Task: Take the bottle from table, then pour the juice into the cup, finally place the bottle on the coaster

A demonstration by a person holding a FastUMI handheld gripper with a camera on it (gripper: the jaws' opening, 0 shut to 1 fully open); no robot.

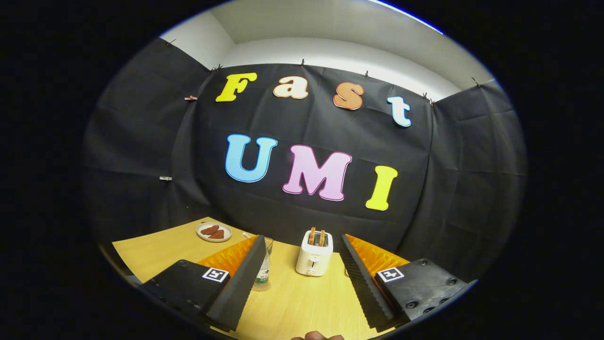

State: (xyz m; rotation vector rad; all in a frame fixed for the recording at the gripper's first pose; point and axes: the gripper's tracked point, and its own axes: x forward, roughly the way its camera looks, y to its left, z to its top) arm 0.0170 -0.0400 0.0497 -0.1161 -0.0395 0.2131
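Note:
A small clear bottle [262, 277] with a green-and-white label stands upright on the wooden table [302, 302]. It is close against the inner side of the left finger, which hides part of it. Right above it a clear glassy rim [269, 243] shows; I cannot tell whether it is the cup or the bottle's own top. My gripper [302, 238] is open, fingers wide apart with nothing between the pads. The bottle is near the left fingertip, untouched.
A white toaster [314, 259] with two slices in it stands just ahead, between the fingers. A small plate [213, 232] holding reddish pieces lies at the table's far left, beyond the left finger. Black cloth closes the table's back. A fingertip [317, 336] of a hand peeks in below.

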